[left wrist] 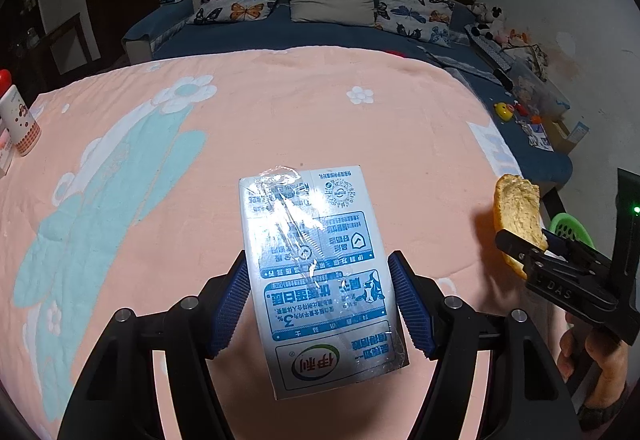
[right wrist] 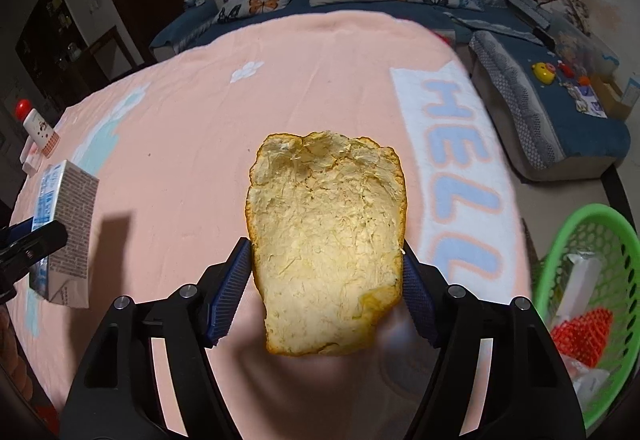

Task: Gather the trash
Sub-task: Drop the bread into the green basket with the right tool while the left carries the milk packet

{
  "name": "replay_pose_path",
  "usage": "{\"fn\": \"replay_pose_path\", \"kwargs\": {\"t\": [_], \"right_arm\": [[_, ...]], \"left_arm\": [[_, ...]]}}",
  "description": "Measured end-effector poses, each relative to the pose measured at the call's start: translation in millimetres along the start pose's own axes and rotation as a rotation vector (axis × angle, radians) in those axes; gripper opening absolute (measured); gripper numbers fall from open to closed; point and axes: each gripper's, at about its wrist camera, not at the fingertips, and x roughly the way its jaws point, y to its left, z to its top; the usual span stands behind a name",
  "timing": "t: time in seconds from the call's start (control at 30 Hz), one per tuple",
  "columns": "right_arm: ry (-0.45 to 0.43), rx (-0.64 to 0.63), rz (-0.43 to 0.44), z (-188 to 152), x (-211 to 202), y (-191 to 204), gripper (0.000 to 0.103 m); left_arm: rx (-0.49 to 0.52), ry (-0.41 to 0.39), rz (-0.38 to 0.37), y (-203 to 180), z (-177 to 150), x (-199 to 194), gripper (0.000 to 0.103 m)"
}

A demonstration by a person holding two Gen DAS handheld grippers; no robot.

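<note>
**Trash in both grippers, basket off to the right**

Trash here means 2 items, each already lifted off the pink blanket [left wrist: 280,111] that covers the bench. The left gripper [left wrist: 316,304] is clamped on a milk carton [left wrist: 316,272], its blue pads pressing the carton's 2 long sides, with a crinkled plastic straw wrapper stuck to the top face. The right gripper [right wrist: 326,288] holds a piece of citrus peel [right wrist: 326,240], pith side up, and its pads bear on both edges of the peel.

The green basket [right wrist: 600,224] sits low beside the bench on the right, already holding some white paper and a red mesh item. The step in hand looks like carrying the peel to it. To do that well, the right gripper should keep its squeeze gentle, since the peel is soft and curved and may buckle or slip if pinched harder. It should travel out over the basket's rim before letting go, so the peel drops inside rather than on the floor. The carton should wait level in the left gripper, clear of the right one's path, then follow the same route.
</note>
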Motion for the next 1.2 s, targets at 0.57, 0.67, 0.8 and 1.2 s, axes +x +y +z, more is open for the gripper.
{"fn": "replay_pose_path", "kwargs": {"t": [0.57,0.67,0.8,1.2], "right_arm": [[-0.052,0.161,-0.158,-63.8,-83.7,-126.6,0.070],[-0.045,0.190,-0.207,-77.6,-90.4,-152.9,0.070],[-0.027,0.246,-0.246,-96.6,-94.6,-186.4,0.070],[0.016,0.351,-0.282,-128.3,-91.8,-235.9,0.071]], "left_arm": [[0.128,-0.015,-0.105,-93.1,-12.9,-17.3,0.066],[0.153,-0.010,-0.128,-112.3,-15.0,-17.8,0.066],[0.182,0.001,-0.160,-137.4,-16.8,-17.4,0.066],[0.275,0.000,-0.202,-200.9,-15.9,-17.6,0.066]]}}
